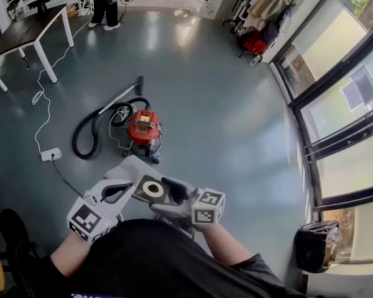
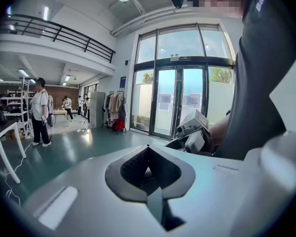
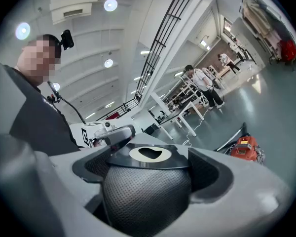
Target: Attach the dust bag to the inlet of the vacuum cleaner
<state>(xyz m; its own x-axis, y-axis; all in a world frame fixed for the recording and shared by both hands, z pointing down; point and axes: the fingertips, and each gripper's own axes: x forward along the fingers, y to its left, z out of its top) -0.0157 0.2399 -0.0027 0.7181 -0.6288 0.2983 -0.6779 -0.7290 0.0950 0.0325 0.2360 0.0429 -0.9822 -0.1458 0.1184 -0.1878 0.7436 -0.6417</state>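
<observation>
Right claw (image 1: pixel 174 197): mine, jaws set wide and clamped on the dust bag (image 3: pixel 145 194). Its grey mesh body fills the gap between them, and its black collar (image 3: pixel 150 154) with a white ring lies just past the tips.
Left claw (image 2: pixel 149 179): jaws together, empty, tip just beside the collar.
Vacuum cleaner (image 1: pixel 143 126): red, on the floor (image 1: pixel 224 104), well apart from the bag.
</observation>
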